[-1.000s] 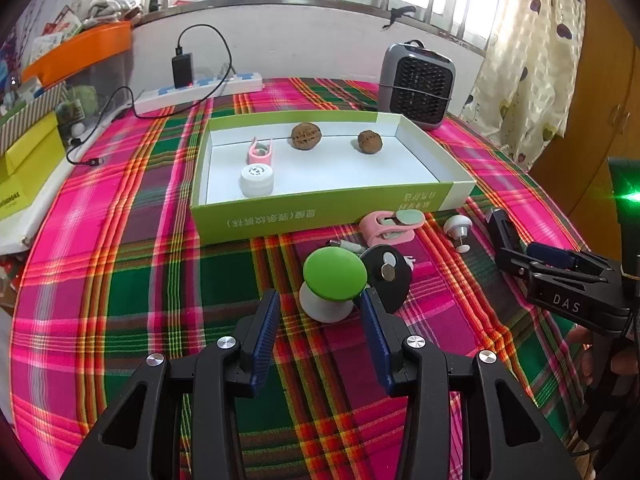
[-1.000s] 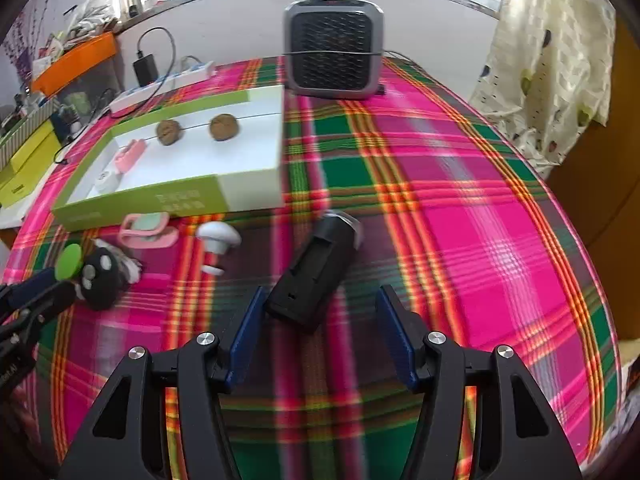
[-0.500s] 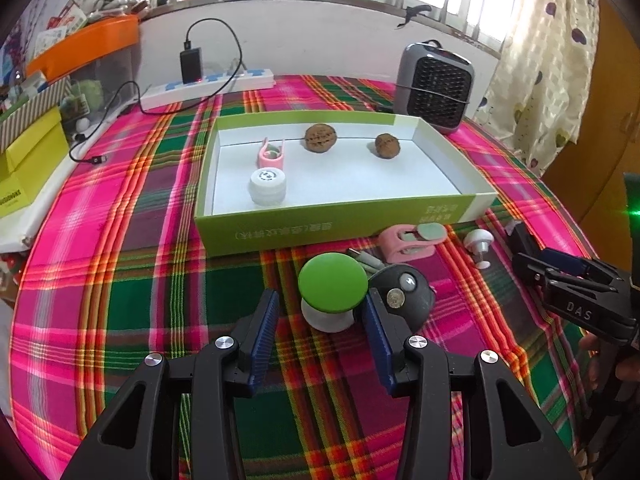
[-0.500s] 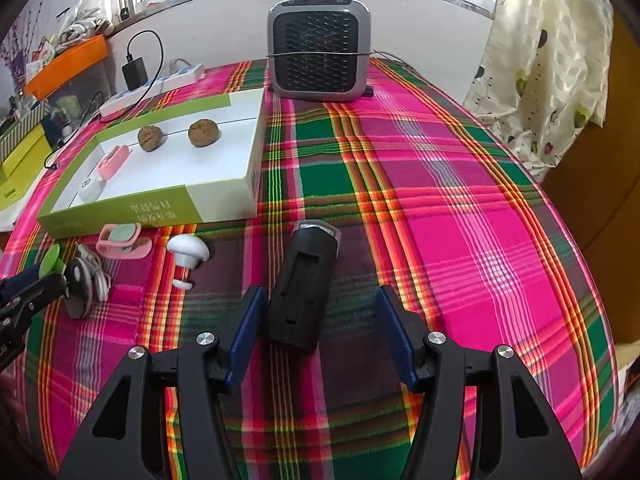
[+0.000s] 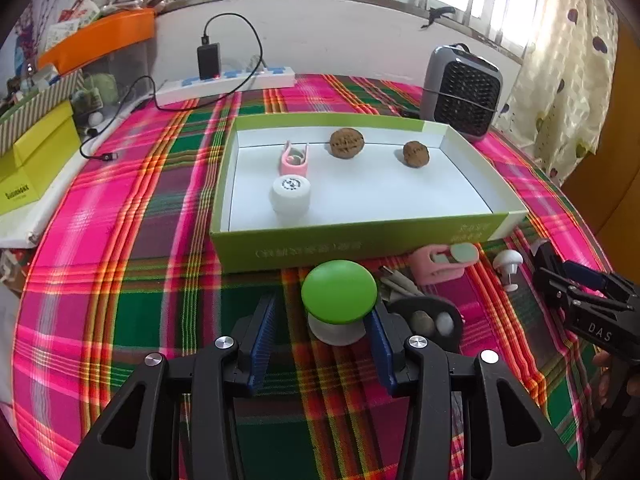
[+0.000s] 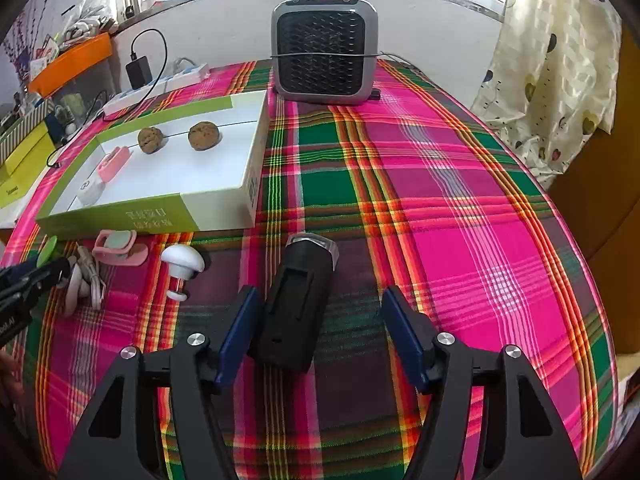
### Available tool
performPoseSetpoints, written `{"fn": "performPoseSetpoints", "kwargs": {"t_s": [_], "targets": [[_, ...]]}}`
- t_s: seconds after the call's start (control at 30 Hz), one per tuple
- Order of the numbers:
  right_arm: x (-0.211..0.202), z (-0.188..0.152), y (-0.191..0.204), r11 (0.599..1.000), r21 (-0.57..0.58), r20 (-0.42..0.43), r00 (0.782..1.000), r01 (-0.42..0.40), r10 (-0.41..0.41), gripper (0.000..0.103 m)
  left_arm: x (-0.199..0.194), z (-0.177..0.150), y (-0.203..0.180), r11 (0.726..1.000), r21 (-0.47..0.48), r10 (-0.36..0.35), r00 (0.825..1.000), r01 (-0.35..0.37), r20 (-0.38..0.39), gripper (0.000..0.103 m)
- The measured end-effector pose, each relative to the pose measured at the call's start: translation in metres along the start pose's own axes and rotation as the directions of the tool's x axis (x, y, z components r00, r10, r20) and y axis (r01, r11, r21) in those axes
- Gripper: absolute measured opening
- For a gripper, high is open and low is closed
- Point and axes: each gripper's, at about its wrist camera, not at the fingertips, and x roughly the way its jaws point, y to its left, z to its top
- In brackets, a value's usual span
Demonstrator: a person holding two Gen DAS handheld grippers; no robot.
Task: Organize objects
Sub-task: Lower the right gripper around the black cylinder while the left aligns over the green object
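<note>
A green-capped mushroom-shaped knob (image 5: 339, 292) stands on the plaid cloth in front of the green box (image 5: 360, 245). It sits between the blue pads of my left gripper (image 5: 320, 328), close to the right pad, with a gap to the left pad (image 5: 262, 332). A black torch-like cylinder (image 6: 298, 304) lies on the cloth between the fingers of my right gripper (image 6: 320, 320). Those jaws are opening; the left finger is close to the cylinder and the right finger (image 6: 400, 320) stands well off it. The box holds two walnuts (image 5: 346, 142), a pink clip (image 5: 294, 159) and a white cap (image 5: 290, 195).
A second pink clip (image 5: 440, 264), a white mushroom knob (image 6: 182, 262), a black disc (image 5: 428, 318) and a white cable (image 6: 90, 276) lie in front of the box. A grey heater (image 6: 325, 50) stands behind, a power strip (image 5: 224, 84) at the back, yellow boxes (image 5: 32, 160) left.
My left gripper has come forward, so the green knob now sits between its pads. The right gripper's jaws have widened around the black cylinder, which now points straighter away.
</note>
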Motion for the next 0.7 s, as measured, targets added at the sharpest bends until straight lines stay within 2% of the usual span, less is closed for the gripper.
{"fn": "performPoseSetpoints", "kwargs": {"t_s": [0.27,0.7], "targets": [[0.002,0.002,-0.001,1.0,-0.002,-0.004,1.0,-0.004,0.004,0.069,0.005,0.001,0.007,1.0,-0.029,0.008,1.0,-0.009,-0.013,0.041],[0.002,0.002,-0.001,1.0,-0.003,-0.004,1.0,-0.004,0.004,0.069,0.011,0.006,0.0,0.998,-0.006,0.059,0.998,-0.059,-0.011,0.041]]}}
